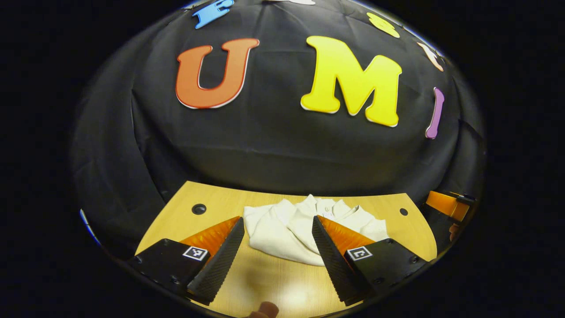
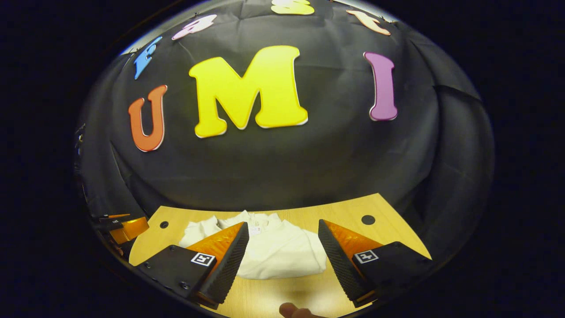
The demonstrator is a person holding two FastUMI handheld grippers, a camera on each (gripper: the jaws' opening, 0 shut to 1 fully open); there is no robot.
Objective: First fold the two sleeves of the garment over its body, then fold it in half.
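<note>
Already the garment (image 1: 300, 229) lies folded compact on the bench (image 1: 273, 282), both my tongs (image 1: 278, 251) (image 2: 282, 256) spread, holding nothing.

Left tongs (image 1: 278, 229) agape; right tongs (image 2: 282, 234) agape.

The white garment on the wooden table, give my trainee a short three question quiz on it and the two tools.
1. True or false: the left tool is shut on the white cloth garment.
2. The garment lies on: A) the light wooden table, B) the booth's black cloth wall.
3. Fill in: in the right gripper view, the right tool stands ____ with nothing between its fingers.

Key: 1 false, it is open above the table; 2 A; 3 open.
</note>
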